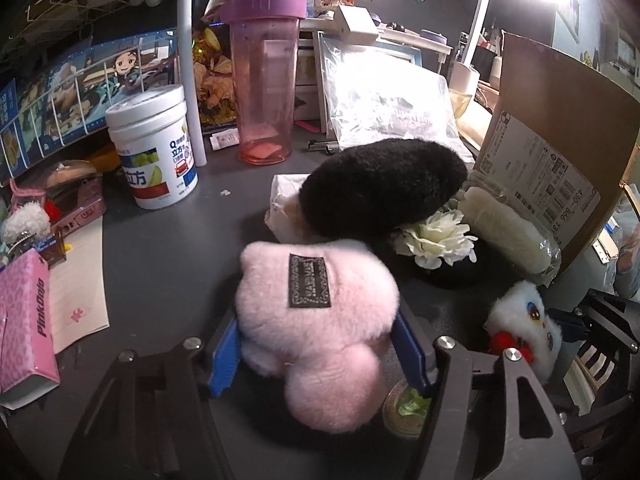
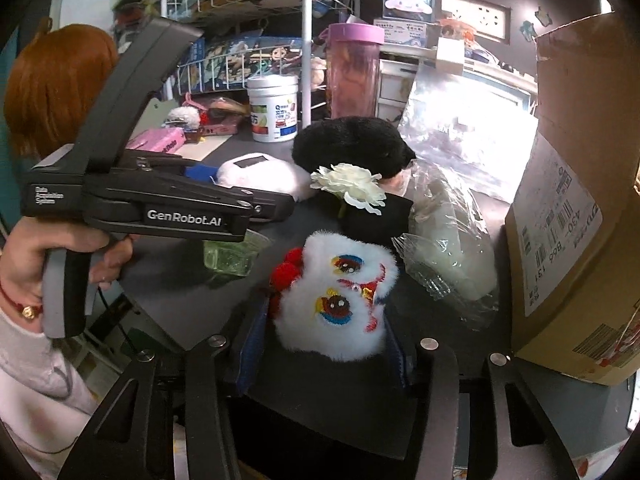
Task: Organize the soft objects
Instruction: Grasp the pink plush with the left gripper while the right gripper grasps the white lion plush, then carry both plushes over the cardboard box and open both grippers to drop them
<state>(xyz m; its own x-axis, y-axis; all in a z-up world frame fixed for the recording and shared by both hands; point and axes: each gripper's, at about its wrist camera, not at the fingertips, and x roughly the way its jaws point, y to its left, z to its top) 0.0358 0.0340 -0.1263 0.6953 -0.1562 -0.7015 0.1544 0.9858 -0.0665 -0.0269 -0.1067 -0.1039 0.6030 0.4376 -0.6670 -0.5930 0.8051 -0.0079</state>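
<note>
Your left gripper [image 1: 316, 354] hides the lower sides of the fluffy pink plush [image 1: 320, 332] at the frame's lower centre; its blue pads press the fur on both sides, clamped. Under it, a round greenish item [image 1: 404, 404] is mostly covered and hard to identify. In the right wrist view, your right gripper [image 2: 324, 348] squeezes the white furry plush [image 2: 340, 300] with embroidered eyes at lower centre. A black fuzzy plush [image 1: 380, 184] lies above the pink one on the dark table [image 1: 168, 264].

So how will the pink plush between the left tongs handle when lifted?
The pink plush looks fluffy, so it probably squashes under the left tongs. Likely light for its size. Its round lobe may flop down.
</note>
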